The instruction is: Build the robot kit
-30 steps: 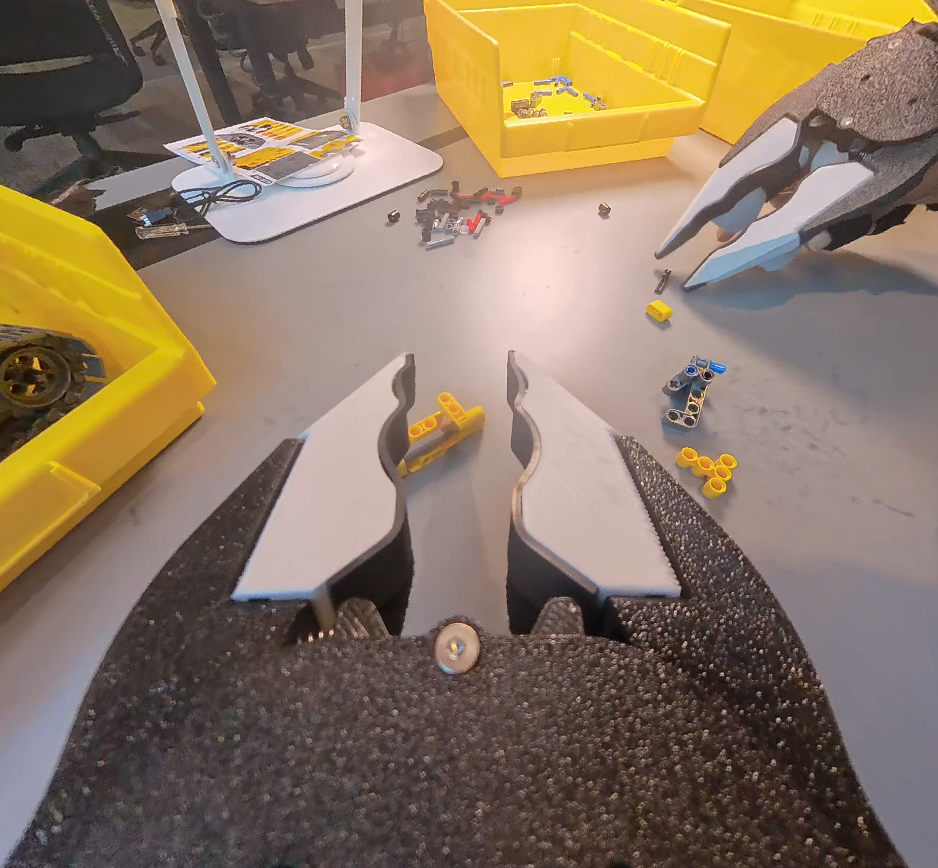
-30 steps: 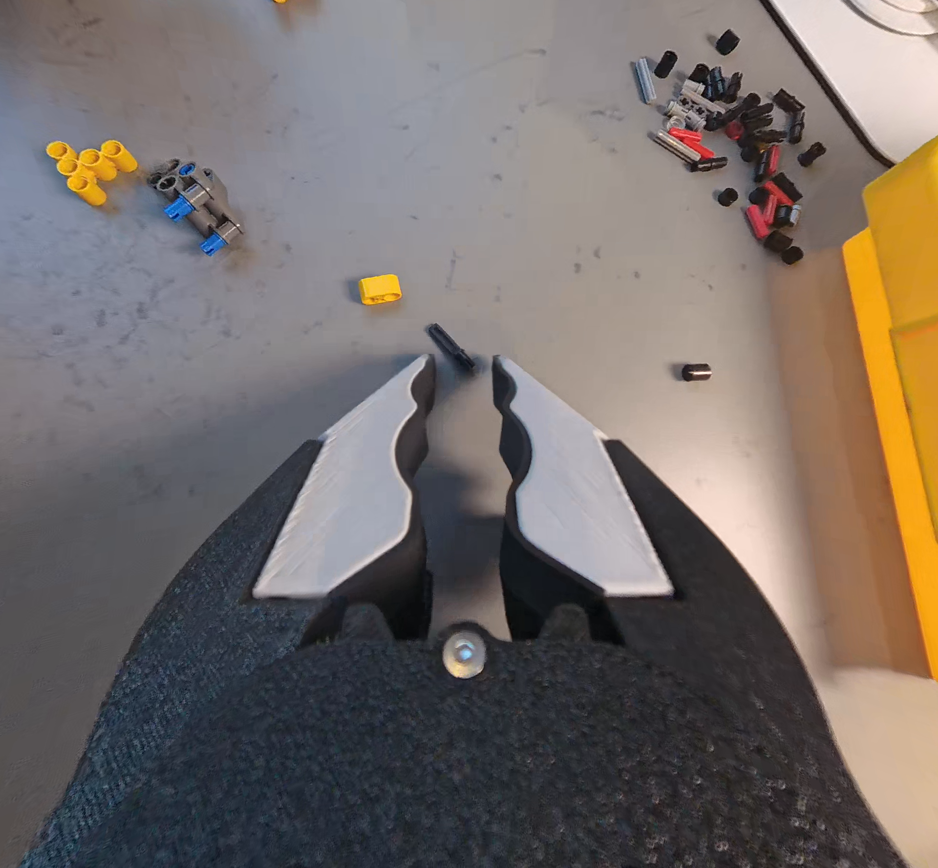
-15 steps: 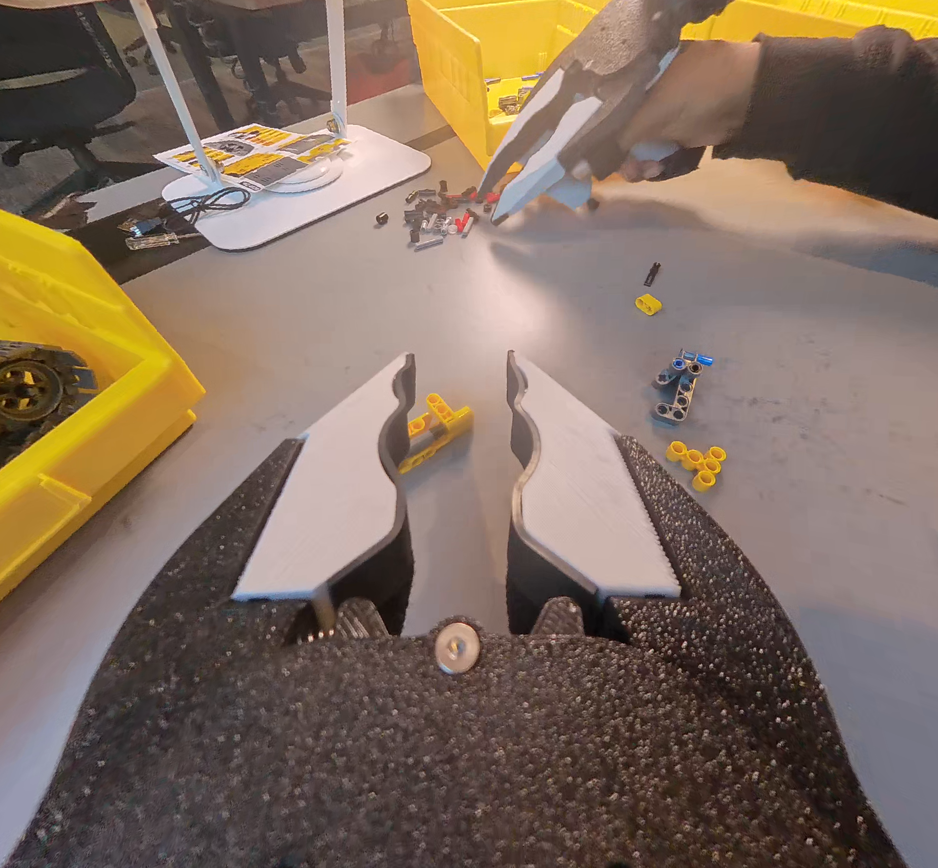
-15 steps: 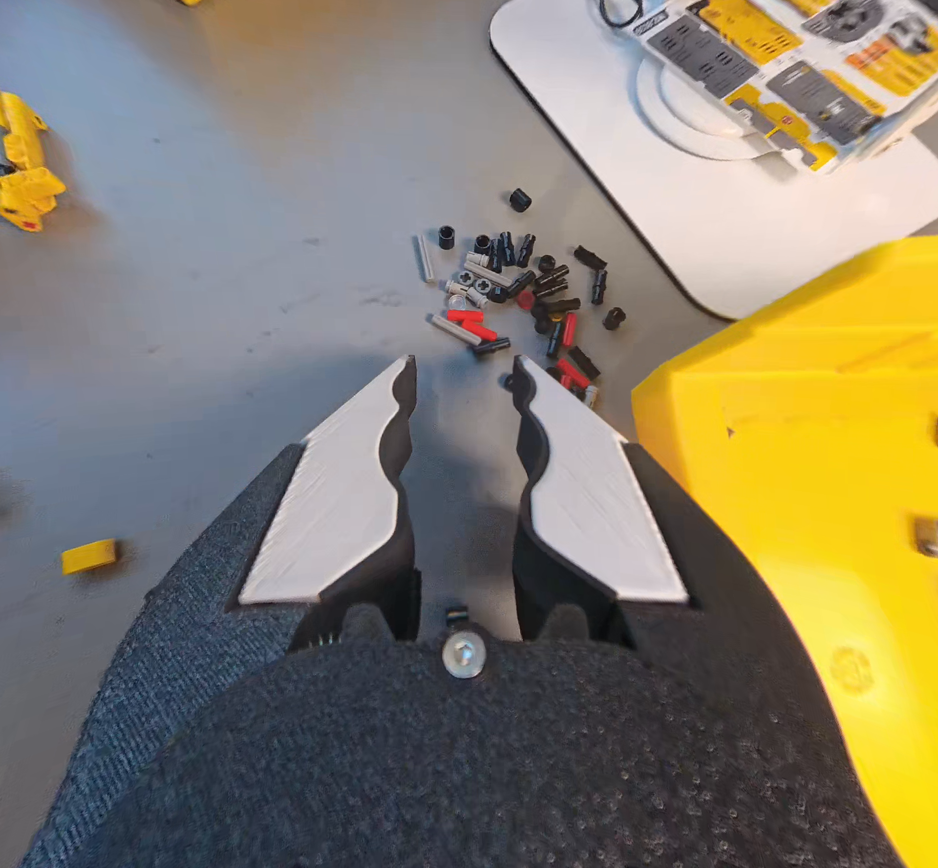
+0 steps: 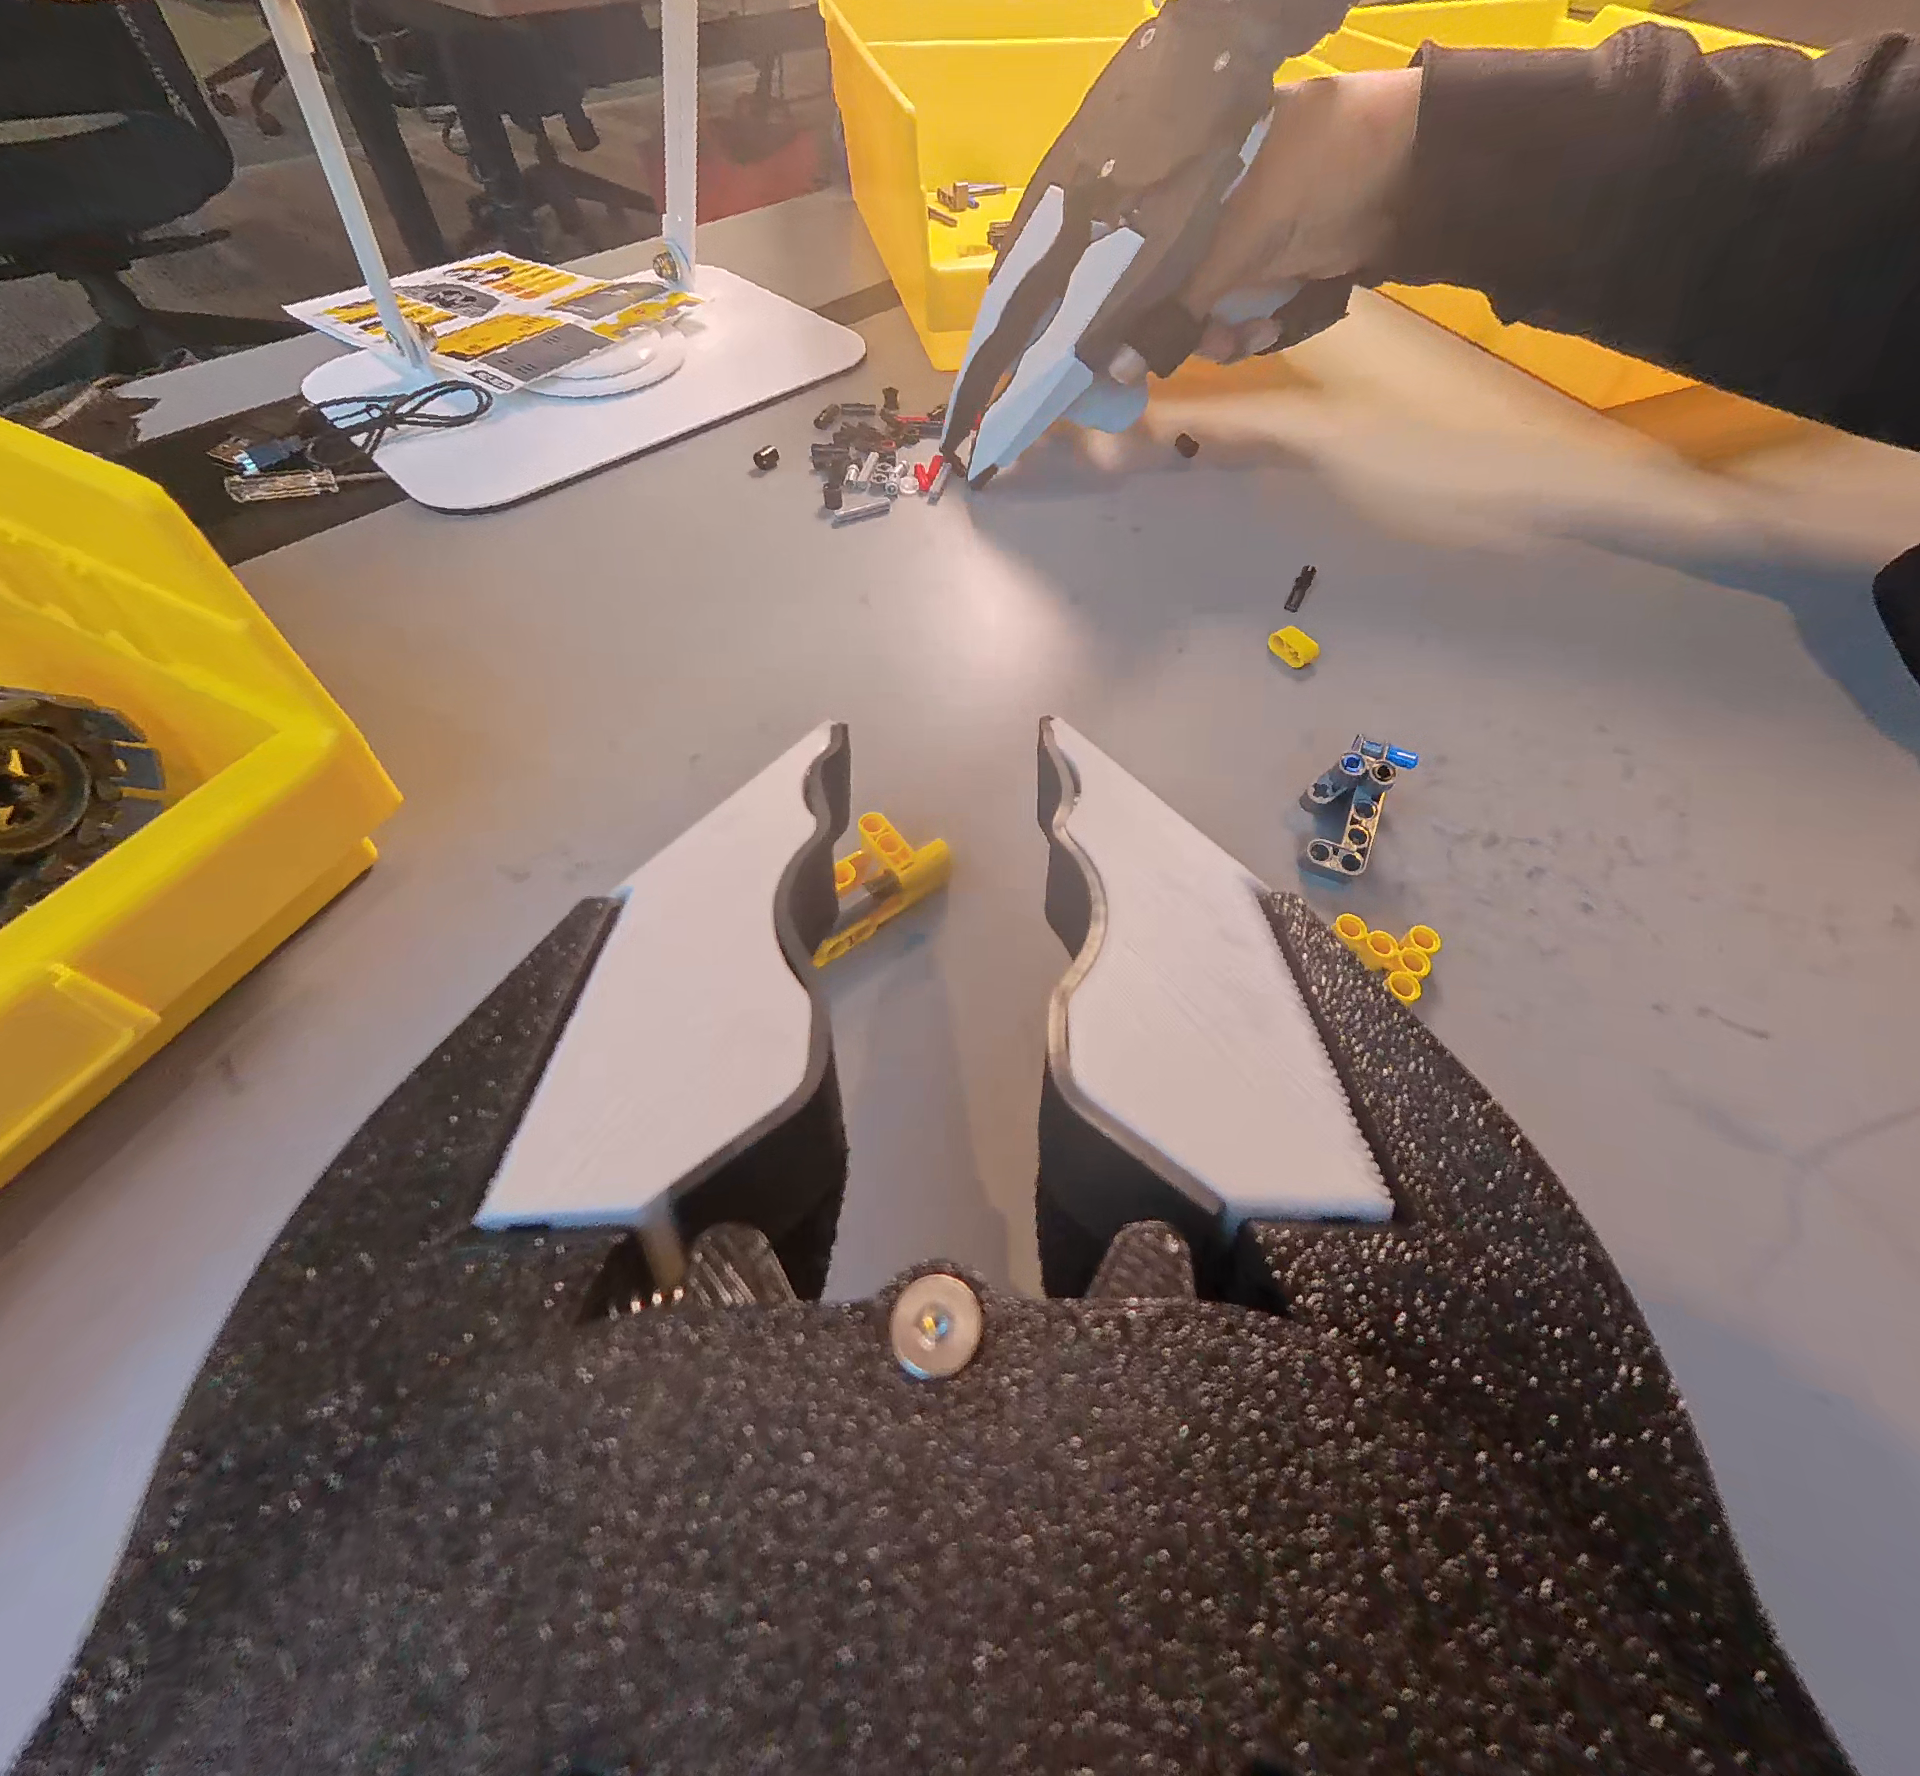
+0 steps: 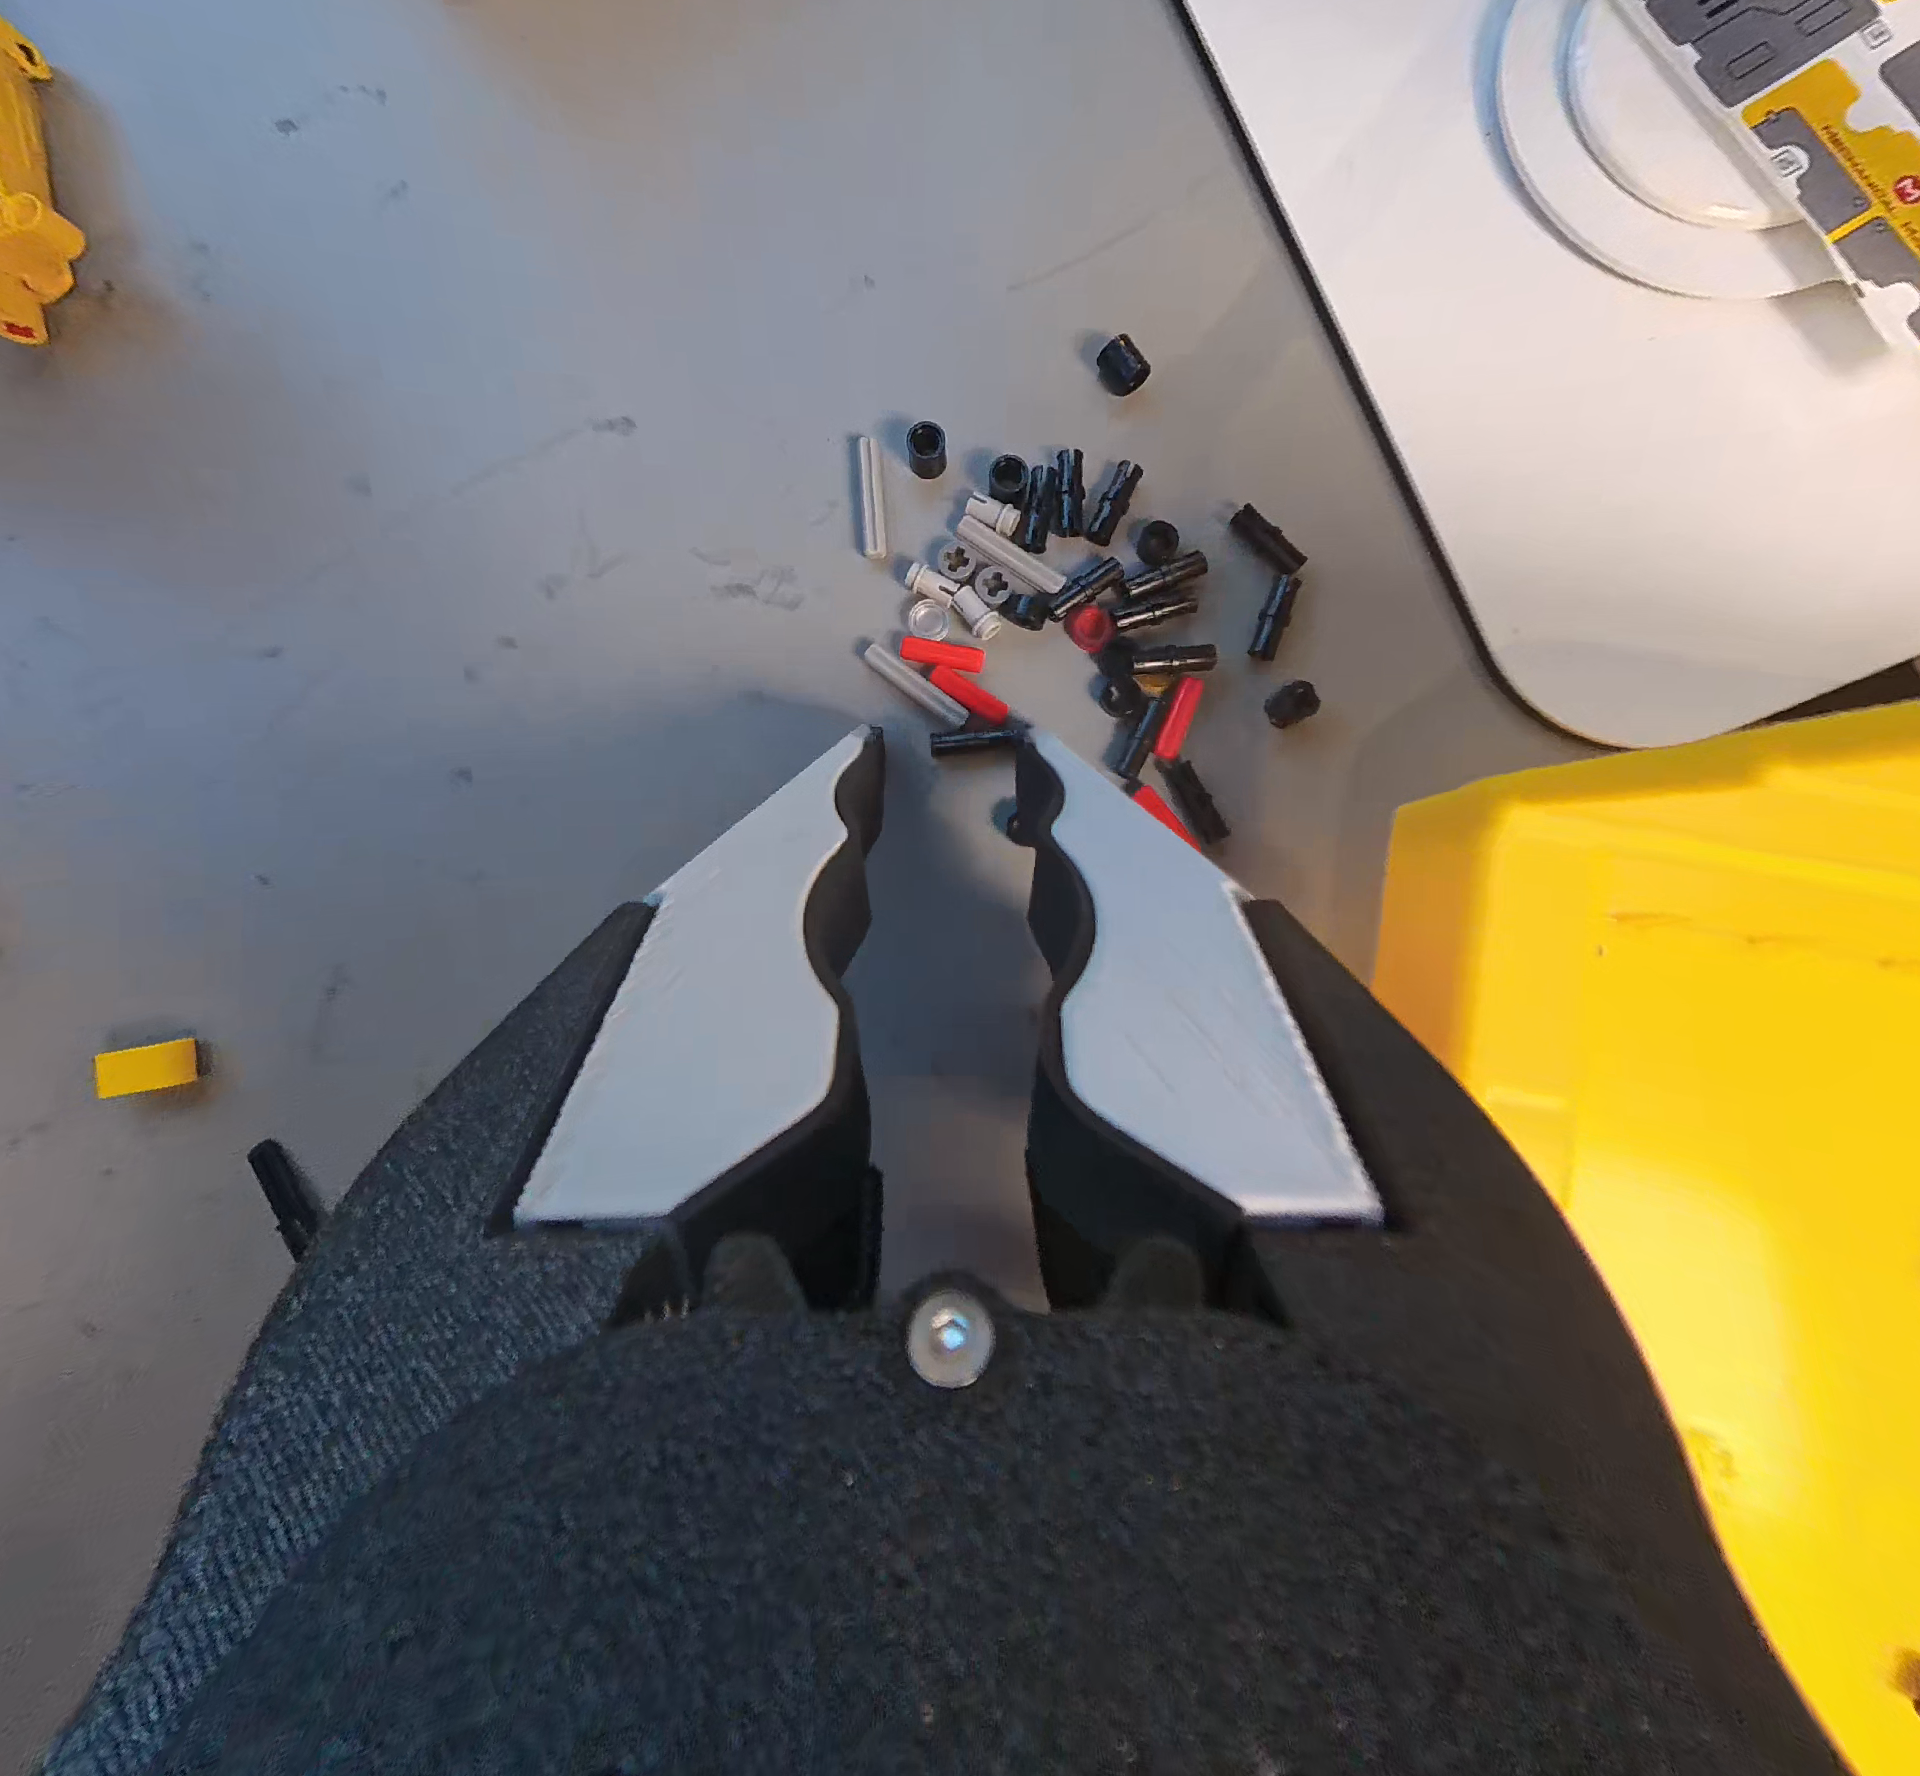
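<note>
The left gripper [image 5: 943, 739], jaws apart, hangs over a yellow brick assembly [image 5: 883, 874] on the grey table [image 5: 582, 666]. The right gripper [image 6: 948, 739], also parted, tips at a black pin [image 6: 971, 741] beside the pin pile [image 6: 1070, 583]; only its view shows this.

My left finger [image 5: 707, 978] covers part of the yellow brick assembly [image 5: 894, 869]. My right finger [image 6: 1164, 978] hides part of a red pin [image 6: 1155, 807] at the edge of the pin pile [image 6: 1060, 583]. The right wrist view cuts off the yellow bin [image 6: 1662, 1155], the white stand base [image 6: 1455, 376] and the instruction sheet [image 6: 1766, 12]. The black pin [image 6: 278, 1196] slips under my gripper body
</note>
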`<control>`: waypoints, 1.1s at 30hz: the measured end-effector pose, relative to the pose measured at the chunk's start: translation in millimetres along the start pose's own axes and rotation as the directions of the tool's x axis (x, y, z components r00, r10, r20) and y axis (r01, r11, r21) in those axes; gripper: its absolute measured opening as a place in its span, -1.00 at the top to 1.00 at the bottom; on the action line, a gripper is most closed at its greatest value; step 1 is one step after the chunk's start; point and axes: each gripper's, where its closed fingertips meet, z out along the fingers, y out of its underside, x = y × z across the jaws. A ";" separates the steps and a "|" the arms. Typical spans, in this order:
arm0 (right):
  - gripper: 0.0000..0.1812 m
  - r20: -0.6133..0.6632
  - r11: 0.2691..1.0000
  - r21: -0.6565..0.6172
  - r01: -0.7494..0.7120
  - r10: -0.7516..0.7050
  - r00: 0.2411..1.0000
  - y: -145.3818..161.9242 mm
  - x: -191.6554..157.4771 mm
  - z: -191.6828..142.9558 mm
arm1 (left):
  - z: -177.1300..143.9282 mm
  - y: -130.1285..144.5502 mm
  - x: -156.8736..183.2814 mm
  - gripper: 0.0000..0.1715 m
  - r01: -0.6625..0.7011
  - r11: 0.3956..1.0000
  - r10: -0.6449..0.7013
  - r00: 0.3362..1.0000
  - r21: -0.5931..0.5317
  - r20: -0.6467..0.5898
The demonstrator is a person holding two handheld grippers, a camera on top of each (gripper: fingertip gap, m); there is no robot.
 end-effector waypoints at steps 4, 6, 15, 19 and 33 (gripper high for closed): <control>0.80 0.001 1.000 0.013 0.008 -0.008 1.000 0.7 0.4 -0.5 | 0.2 0.5 -0.1 0.59 0.011 1.000 -0.011 1.000 -0.001 -0.005; 0.83 0.002 1.000 0.024 -0.001 0.001 1.000 0.8 0.8 -0.5 | 0.7 1.3 0.2 0.59 0.010 1.000 -0.010 1.000 -0.005 -0.006; 0.83 0.055 0.987 0.148 0.062 -0.071 0.996 -6.3 -38.2 -32.4 | 0.0 1.5 0.1 0.59 0.008 1.000 -0.008 1.000 -0.009 -0.004; 0.83 0.185 0.963 0.190 0.192 -0.227 0.956 6.4 -112.8 -62.6 | 1.3 2.2 3.6 0.59 0.002 1.000 -0.002 1.000 -0.016 -0.015; 0.83 0.173 0.969 0.072 0.238 -0.247 0.953 69.1 -173.2 -49.2 | 6.2 9.9 43.3 0.61 -0.086 0.995 0.076 0.980 -0.046 -0.187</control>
